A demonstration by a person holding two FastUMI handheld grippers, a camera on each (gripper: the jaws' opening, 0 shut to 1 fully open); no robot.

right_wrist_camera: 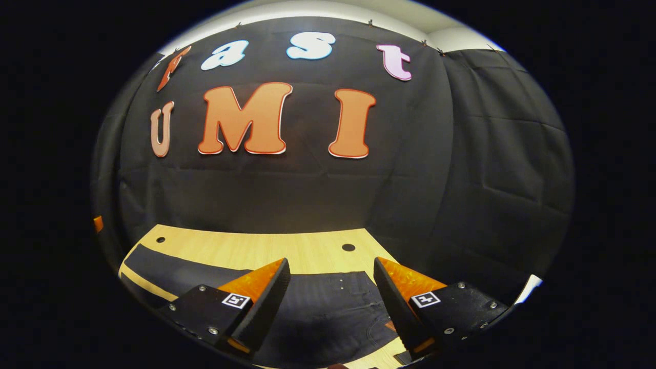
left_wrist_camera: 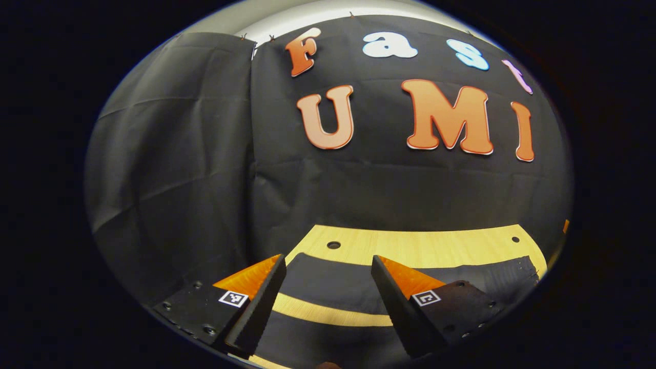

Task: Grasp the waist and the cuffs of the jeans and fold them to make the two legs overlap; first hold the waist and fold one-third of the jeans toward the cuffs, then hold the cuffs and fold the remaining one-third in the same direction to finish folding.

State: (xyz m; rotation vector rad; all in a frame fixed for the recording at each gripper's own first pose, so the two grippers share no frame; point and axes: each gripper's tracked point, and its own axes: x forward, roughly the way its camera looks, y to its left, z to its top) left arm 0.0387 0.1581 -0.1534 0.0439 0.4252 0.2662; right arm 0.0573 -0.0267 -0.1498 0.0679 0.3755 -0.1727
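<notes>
Dark jeans lie flat on the wooden table. In the left gripper view the two legs run across with a strip of wood between them, and the cuffs are toward the left. My left gripper hovers open above the legs, nothing between its fingers. In the right gripper view the waist part of the jeans spreads out under my right gripper, which is open too and holds nothing. One leg stretches away to the left.
The black cloth wall stands close behind the table's far edge. Small round holes sit in the tabletop near that edge. Bare wood lies between the jeans and the wall.
</notes>
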